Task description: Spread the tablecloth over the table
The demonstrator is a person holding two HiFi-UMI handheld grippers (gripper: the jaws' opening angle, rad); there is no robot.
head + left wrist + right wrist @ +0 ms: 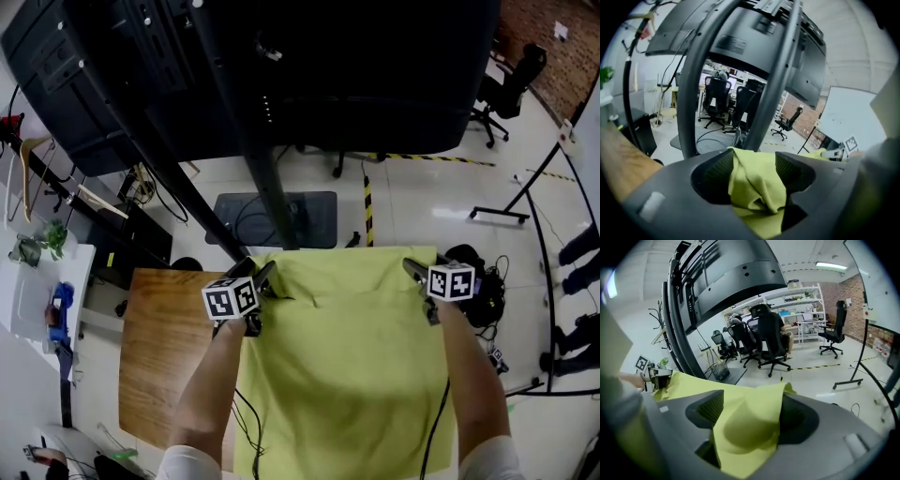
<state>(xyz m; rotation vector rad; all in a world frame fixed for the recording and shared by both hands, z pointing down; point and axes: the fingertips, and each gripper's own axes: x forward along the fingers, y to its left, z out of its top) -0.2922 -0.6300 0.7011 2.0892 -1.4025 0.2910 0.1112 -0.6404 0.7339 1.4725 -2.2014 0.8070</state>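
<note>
Head view: the yellow-green tablecloth (347, 375) lies over the wooden table (159, 356), with bare wood showing outside the left gripper (264, 275). Farther out, a far corner sits loose between each gripper's parted jaws, the right gripper (413, 270) included. Probably best to withdraw both straight back, level, so neither corner snags.

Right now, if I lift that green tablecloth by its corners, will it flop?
Probably floppy: the tablecloth crumples into folds between the left gripper's open jaws. Likely light too: it lies thin and creased on the table.
</note>
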